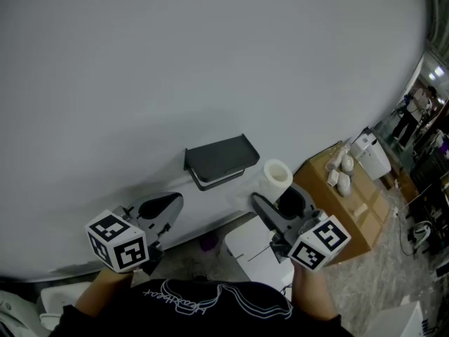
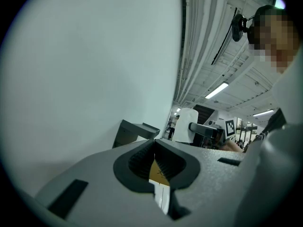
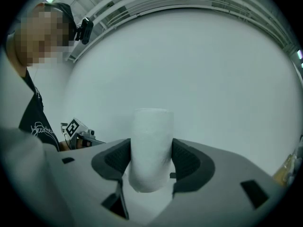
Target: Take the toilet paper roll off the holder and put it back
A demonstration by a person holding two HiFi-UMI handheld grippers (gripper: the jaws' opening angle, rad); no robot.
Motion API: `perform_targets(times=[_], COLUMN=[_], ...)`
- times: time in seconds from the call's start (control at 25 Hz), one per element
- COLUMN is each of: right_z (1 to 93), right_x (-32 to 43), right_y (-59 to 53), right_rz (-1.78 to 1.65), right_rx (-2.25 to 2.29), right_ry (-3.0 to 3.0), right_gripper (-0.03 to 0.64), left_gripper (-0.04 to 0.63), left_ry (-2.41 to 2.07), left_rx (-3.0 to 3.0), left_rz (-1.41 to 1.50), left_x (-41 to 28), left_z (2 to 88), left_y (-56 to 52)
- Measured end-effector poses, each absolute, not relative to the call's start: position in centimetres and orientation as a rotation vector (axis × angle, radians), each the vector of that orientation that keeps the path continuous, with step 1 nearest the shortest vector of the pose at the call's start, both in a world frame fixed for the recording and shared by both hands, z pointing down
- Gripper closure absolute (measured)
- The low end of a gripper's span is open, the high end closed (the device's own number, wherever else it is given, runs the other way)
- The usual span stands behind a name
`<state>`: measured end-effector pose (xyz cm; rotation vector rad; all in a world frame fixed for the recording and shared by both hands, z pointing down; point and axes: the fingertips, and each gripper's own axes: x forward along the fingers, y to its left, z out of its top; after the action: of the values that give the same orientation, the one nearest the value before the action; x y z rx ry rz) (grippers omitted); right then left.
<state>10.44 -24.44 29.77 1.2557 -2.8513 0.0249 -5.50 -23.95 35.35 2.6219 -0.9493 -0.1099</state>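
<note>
1. Since the toilet paper roll [image 3: 150, 148] is squeezed across its soft sides between the pads of the right tool [image 1: 279, 196], it is off the holder [image 1: 221, 161]. It is carried in the air just to the holder's right, standing on end.
2. Gripping the sides rather than the ends leaves both ends free, which I judge is what sliding it back onto the holder's bar needs.
3. The left tool [image 1: 160, 209] has its jaws closed together on nothing and hovers left of the holder, near the wall [image 1: 210, 62]. It looks kept clear of the work, perhaps ready to steady the bracket.
4. Removal looks done; lining the roll's hollow up with the bar is the likely next step.
</note>
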Motion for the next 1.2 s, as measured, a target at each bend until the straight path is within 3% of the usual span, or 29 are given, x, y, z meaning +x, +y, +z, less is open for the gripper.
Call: perform_targets(times=[0.56, 1.2], right_z=[24.9, 28.7], right_x=[7.3, 6.8], right_y=[-30.4, -35.0], right_rz=[-0.143, -0.096], right_rx=[1.166, 1.073], right_ry=[-2.906, -2.884], right_gripper=[0.348, 0.347], left_gripper=[0.589, 0.590], left_ry=[-1.017, -1.012], left_rx=[2.617, 2.638], left_rz=[-0.112, -0.093], left_x=[-7.5, -5.7], left_z=[33.7, 34.8], left_y=[-27.6, -28.2])
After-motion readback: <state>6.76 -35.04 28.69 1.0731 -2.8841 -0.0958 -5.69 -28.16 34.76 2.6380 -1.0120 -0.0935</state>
